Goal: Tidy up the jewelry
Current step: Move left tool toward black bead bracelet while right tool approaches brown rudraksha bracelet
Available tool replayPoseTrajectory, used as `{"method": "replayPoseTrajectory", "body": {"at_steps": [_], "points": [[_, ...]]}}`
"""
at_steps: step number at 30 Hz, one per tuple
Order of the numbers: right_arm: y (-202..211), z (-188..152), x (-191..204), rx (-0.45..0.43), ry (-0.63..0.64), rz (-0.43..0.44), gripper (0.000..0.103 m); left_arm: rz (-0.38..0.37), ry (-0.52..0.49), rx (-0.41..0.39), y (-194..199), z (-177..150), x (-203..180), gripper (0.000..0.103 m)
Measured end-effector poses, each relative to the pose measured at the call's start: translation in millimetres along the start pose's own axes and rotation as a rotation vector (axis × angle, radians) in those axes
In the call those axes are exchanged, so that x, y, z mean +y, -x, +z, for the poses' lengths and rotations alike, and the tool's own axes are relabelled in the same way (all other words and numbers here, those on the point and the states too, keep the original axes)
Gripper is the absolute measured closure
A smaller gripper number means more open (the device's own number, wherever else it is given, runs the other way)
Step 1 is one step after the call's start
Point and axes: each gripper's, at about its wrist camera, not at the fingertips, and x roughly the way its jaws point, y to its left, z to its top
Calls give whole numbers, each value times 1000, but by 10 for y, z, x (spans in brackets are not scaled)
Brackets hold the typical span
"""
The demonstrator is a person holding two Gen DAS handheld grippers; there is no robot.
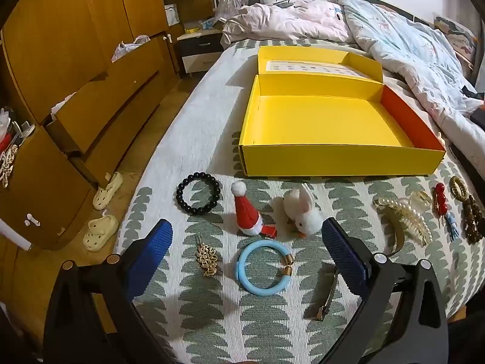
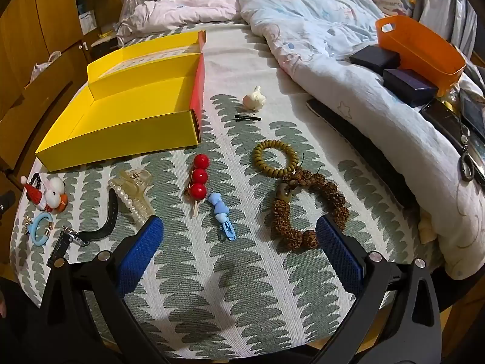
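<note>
Both claws hover spread wide and empty above the patterned bed cover: the left claw (image 1: 247, 248) frames a light blue bangle (image 1: 263, 268), the right claw (image 2: 239, 242) a blue clip (image 2: 222, 217) and the near end of a brown seed bracelet (image 2: 306, 209). Beyond lie a black bead bracelet (image 1: 198, 197), a Santa hat clip (image 1: 247, 210), a red ball pin (image 2: 198, 179) and a pearl claw clip (image 2: 135, 194). Farthest, the open yellow box (image 1: 321, 121) sits on the bed with nothing in it.

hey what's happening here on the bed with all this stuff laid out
A person holds a hand-held gripper in each hand over jewelry and hair accessories spread on the bed. The left hand-held gripper hangs open above a blue bangle; the right hand-held gripper is open near a brown bead bracelet. The yellow box is empty; nothing is picked up yet.
</note>
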Motion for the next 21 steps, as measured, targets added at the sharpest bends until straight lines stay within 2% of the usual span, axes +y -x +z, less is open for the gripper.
{"method": "replayPoseTrajectory", "body": {"at_steps": [3, 4, 8, 21], "points": [[1, -6, -7, -3, -1, -3, 3, 7, 3, -14, 18, 2, 13, 6], [0, -8, -9, -2, -1, -2, 3, -16, 20, -12, 16, -12, 83, 5], [6, -14, -10, -2, 0, -4, 3, 21, -10, -6, 31, 33, 4, 6], [38, 19, -105, -14, -27, 7, 3, 28, -1, 4, 28, 18, 55, 6]]}}
